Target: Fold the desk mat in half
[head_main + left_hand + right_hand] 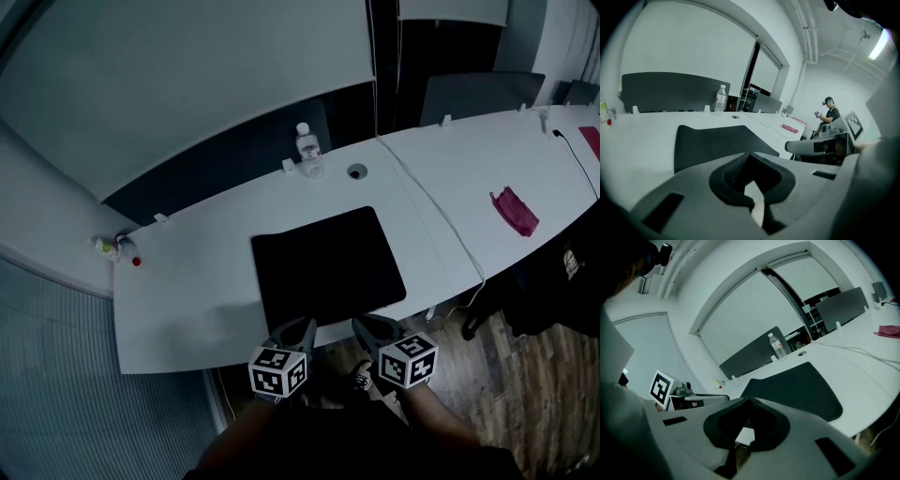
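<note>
Left gripper (302, 328) and right gripper (367, 325) both closed, empty; mat (328, 267) flat just ahead. Suggest: open both, pinch near corners evenly, match far edge.

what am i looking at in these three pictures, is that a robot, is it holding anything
No robot: a person holds a gripper in each hand. The head view comes from a camera on the person's head, looking down at a white desk. The other two come from cameras riding on each gripper, looking along its jaws. The left gripper and right gripper are at the desk's near edge; the patterned cubes are part of them. Both are shut and hold nothing. On the desk: a black desk mat, flat and unfolded, a water bottle, a cable and a pink cloth.
</note>
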`<action>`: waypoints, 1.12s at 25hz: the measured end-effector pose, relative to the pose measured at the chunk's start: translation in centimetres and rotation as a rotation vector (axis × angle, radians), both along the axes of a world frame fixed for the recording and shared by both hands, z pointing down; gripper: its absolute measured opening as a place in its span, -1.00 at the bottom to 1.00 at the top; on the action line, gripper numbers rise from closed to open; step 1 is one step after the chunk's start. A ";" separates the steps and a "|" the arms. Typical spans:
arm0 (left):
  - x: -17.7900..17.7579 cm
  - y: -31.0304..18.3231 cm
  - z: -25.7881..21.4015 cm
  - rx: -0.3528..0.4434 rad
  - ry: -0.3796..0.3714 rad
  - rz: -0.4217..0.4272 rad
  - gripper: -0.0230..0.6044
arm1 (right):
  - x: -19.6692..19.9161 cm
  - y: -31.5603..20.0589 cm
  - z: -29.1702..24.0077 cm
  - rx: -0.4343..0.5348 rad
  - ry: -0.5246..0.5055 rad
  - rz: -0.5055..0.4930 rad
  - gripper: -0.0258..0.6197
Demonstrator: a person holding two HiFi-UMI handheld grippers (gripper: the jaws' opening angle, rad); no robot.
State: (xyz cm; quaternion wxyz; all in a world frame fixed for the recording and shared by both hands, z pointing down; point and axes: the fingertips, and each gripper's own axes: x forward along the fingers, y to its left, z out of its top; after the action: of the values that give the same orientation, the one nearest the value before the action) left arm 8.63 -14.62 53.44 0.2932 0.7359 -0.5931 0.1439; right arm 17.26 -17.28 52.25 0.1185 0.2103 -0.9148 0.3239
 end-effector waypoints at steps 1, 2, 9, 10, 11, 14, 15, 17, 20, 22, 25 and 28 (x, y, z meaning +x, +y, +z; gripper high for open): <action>-1.0 0.8 -0.2 0.004 0.003 -0.015 -0.91 | -1.1 0.5 -0.1 0.004 0.003 -0.017 -0.85; -1.9 1.6 -0.3 0.007 0.006 -0.029 -0.91 | -2.2 1.1 -0.2 0.009 0.007 -0.033 -0.85; -9.4 8.8 -1.0 0.026 0.031 -0.098 -0.91 | -10.5 7.2 -1.0 0.030 0.020 -0.106 -0.85; -10.4 9.8 -0.9 0.027 0.034 -0.107 -0.91 | -11.6 8.2 -1.0 0.033 0.022 -0.114 -0.85; -11.5 10.9 -0.9 0.027 0.036 -0.116 -0.91 | -12.6 9.2 -1.1 0.034 0.024 -0.123 -0.85; -14.3 14.3 -0.6 0.026 0.044 -0.137 -0.91 | -15.4 12.6 -1.0 0.038 0.033 -0.147 -0.85; -15.2 15.3 -0.6 0.025 0.047 -0.142 -0.91 | -16.2 13.7 -1.0 0.040 0.034 -0.151 -0.85; -16.7 17.4 -0.4 0.023 0.050 -0.145 -0.91 | -17.7 15.7 -0.9 0.042 0.033 -0.156 -0.85; -18.5 20.2 -0.3 0.021 0.054 -0.147 -0.91 | -19.5 18.3 -0.4 0.036 0.036 -0.156 -0.85; -19.5 21.9 -0.1 0.019 0.064 -0.148 -0.91 | -20.4 19.9 0.0 0.028 0.039 -0.155 -0.85; -20.7 24.1 0.2 0.013 0.082 -0.152 -0.91 | -21.4 22.2 0.7 0.020 0.048 -0.155 -0.85; -21.4 25.5 0.5 0.010 0.097 -0.149 -0.91 | -21.7 23.8 0.9 0.018 0.052 -0.147 -0.85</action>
State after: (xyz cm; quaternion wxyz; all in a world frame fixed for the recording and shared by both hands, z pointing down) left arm -12.75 10.85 53.91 0.3280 0.6973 -0.6319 0.0828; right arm -4.43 6.51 53.18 0.1640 0.1522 -0.9272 0.3004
